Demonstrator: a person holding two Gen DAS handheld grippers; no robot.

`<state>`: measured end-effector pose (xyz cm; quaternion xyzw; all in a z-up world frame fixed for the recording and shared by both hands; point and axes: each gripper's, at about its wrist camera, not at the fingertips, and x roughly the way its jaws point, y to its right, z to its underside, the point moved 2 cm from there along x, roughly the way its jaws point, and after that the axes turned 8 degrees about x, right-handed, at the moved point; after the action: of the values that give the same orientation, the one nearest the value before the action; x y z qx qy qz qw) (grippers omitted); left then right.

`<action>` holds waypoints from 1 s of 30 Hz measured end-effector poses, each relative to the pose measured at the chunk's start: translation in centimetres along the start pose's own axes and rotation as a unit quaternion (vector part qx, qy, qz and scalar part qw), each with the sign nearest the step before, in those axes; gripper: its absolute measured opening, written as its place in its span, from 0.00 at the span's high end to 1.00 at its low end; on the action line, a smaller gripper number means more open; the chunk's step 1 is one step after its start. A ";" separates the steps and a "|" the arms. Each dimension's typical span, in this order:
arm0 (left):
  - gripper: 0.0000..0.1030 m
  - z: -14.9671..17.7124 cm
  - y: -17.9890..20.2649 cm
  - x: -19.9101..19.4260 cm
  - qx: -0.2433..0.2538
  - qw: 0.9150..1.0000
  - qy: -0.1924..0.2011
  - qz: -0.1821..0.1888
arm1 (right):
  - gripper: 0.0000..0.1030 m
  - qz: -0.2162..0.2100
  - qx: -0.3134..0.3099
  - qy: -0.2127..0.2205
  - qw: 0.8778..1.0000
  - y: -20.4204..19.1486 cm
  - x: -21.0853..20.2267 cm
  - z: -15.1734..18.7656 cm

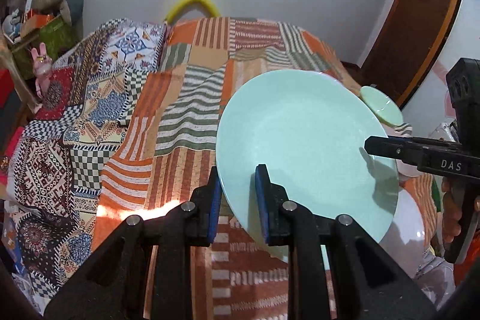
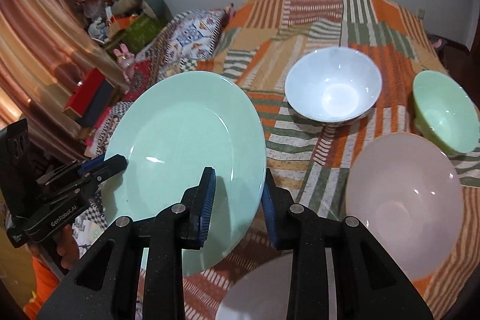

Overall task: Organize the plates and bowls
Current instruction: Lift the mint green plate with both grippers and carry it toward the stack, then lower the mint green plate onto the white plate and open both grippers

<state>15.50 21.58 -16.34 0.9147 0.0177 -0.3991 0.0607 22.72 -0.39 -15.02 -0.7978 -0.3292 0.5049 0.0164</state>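
Both jaws clamp your plate [image 2: 183,158] (lifted off the bed [image 2: 300,146]); three bowls [image 2: 333,86] aren't sorted yet.

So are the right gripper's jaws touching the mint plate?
Touching. Right wrist view: right gripper has one pad on top of the mint plate rim, the other beneath.

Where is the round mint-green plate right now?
The round mint-green plate is tilted above the striped orange bedspread, clamped at opposite rims by both hand-held grippers, left of the white bowl in the right wrist view.
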 end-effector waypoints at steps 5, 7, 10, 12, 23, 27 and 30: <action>0.79 0.1 1.9 -2.8 0.008 1.000 0.017 -0.001 | 0.73 -0.013 -0.008 0.026 1.000 0.1 -3.1 1.1; 0.79 0.3 2.9 -3.9 0.014 1.000 0.023 -0.003 | 0.73 -0.017 -0.009 0.032 0.999 0.4 -4.2 1.7; 0.79 0.6 4.4 -5.0 0.022 0.999 0.028 -0.006 | 0.73 -0.023 -0.006 0.041 0.999 1.0 -5.7 2.7; 0.79 0.9 5.4 -5.6 0.027 0.999 0.029 -0.005 | 0.73 -0.024 -0.005 0.046 0.999 1.4 -6.5 3.3; 0.79 2.5 9.7 -6.7 0.041 0.999 0.023 0.017 | 0.73 -0.024 0.014 0.076 0.997 4.4 -10.3 6.8; 0.79 3.0 10.9 -6.3 0.043 0.999 0.016 0.029 | 0.73 -0.016 0.019 0.082 0.996 5.2 -11.0 7.7; 0.78 3.4 11.5 -6.0 0.043 0.998 0.008 0.037 | 0.73 -0.010 0.023 0.086 0.996 5.7 -11.4 8.5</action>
<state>9.89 9.80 -13.15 0.9197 -0.0331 -0.3897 0.0360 15.55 -13.64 -12.21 -0.8343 -0.3222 0.4420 0.0681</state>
